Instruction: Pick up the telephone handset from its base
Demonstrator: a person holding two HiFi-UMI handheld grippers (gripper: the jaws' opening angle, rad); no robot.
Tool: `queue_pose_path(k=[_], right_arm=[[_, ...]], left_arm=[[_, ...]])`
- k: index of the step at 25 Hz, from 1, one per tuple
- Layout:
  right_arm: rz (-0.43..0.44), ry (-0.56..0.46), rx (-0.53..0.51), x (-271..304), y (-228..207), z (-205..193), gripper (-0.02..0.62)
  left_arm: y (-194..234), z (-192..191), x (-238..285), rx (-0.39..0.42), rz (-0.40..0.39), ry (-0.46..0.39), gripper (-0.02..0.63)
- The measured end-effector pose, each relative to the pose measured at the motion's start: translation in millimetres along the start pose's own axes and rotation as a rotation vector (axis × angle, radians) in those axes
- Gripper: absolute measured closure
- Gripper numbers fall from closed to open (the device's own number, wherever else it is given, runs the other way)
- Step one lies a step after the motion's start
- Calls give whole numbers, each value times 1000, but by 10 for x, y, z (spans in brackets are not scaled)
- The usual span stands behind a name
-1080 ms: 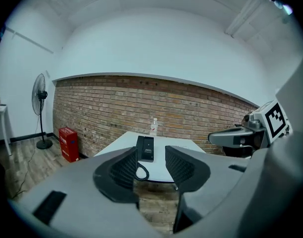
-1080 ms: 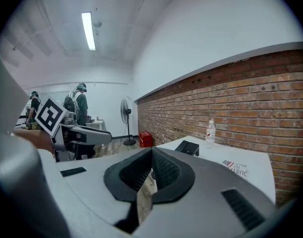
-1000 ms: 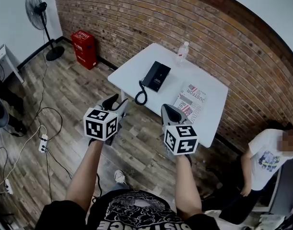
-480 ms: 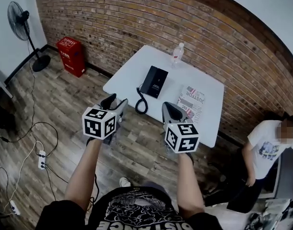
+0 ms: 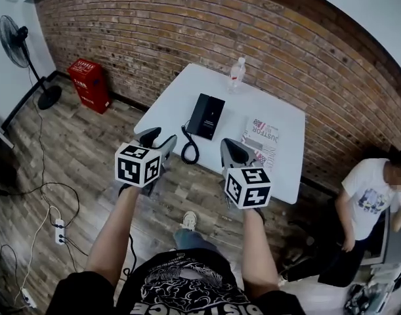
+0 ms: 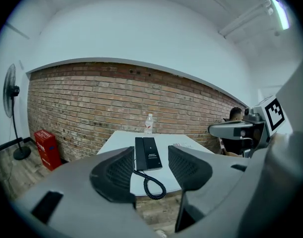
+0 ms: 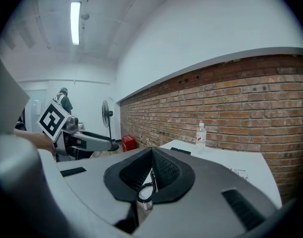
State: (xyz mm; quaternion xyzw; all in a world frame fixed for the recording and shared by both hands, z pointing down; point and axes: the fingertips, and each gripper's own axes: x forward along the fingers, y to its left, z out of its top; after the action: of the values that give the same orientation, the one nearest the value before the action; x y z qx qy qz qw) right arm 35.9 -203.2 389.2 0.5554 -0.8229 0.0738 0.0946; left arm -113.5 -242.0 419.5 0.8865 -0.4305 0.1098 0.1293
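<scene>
one telephone (image 5: 205,116) on table (image 5: 249,100), bottle (image 5: 235,73), magazine (image 5: 262,138) beside | left gripper (image 5: 159,138) just opened, empty | right gripper (image 5: 228,147) together

An office-style workroom is indicated: a white table (image 5: 166,107) is set against a bare brick wall (image 5: 187,25), with a desk telephone (image 5: 205,115) laid on it. Left of the table, a pedestal fan (image 5: 16,35) and a red crate (image 5: 90,84) are stood on plank flooring (image 5: 75,163) (a power strip (image 5: 59,231) is trailed there too).
</scene>
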Motion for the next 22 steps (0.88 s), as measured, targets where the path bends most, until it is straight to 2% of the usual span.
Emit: queue_pose_path(k=[5,10,22], right_arm=[[5,-1,9,320,-196,-22,595],[-4,11,15,750,-526,-16,595],[33,65,12,1658,-1059,37,595]], left_arm=[[114,-16,418,22,-37,41,410],[219,46,1014,25,-118,75,410],[653,-209,2211,-127,-298,222,410]])
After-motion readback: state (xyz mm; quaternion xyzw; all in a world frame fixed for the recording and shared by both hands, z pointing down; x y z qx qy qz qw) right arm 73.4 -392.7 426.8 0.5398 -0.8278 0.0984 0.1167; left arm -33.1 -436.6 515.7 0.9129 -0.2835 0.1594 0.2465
